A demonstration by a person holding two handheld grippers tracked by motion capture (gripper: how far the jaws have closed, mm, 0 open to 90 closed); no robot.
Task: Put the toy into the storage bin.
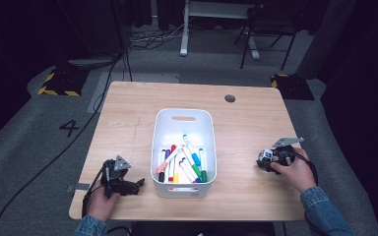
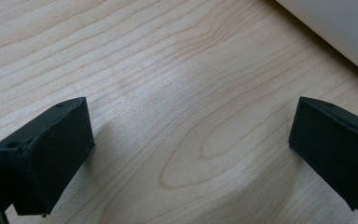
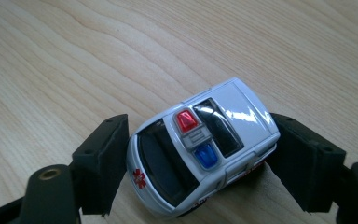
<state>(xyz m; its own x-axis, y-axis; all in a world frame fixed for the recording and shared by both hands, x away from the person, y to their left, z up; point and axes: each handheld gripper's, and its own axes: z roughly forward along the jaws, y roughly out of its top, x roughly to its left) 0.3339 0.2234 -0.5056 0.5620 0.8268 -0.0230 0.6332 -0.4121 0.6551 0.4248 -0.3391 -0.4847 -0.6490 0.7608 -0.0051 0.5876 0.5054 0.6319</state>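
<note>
A small white toy car with a red and a blue roof light and a red emblem on its hood sits on the wooden table. My right gripper is shut on it, one jaw at its nose and one at its tail. From above, the car is at the table's right side in that right gripper. My left gripper rests at the front left, open over bare wood, nothing between its fingers. The left gripper points toward the bin.
A white plastic bin stands mid-table and holds several coloured markers; its wall is just beyond my left jaws. A dark round grommet lies at the back right. A chair and desk legs stand behind the table.
</note>
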